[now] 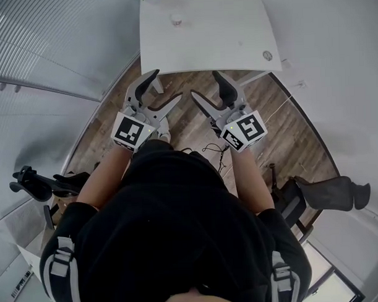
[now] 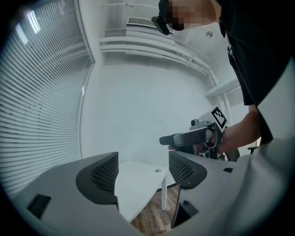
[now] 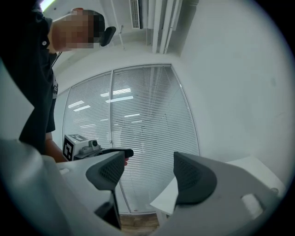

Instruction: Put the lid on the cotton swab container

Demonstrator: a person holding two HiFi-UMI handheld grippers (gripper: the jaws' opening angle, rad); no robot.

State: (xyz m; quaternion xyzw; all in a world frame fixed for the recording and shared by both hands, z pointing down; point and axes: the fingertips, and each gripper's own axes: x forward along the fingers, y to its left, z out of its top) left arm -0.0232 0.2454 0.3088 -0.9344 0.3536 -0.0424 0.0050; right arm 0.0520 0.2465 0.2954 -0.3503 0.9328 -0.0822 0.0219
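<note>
The left tool [image 1: 166, 86] and the right tool [image 1: 205, 85] are both open and empty, over the floor, well apart from the white counter [image 1: 204, 51]. On the counter, a tiny thing, maybe the cotton swab container [image 1: 176, 19], and a round disc, maybe the lid [image 1: 267, 55], are too small to tell. Mistaking them could send a reach wrong.

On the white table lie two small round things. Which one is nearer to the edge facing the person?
The flat grey one, by the right near corner of the table; the pale one sits farther back, to the left.
</note>
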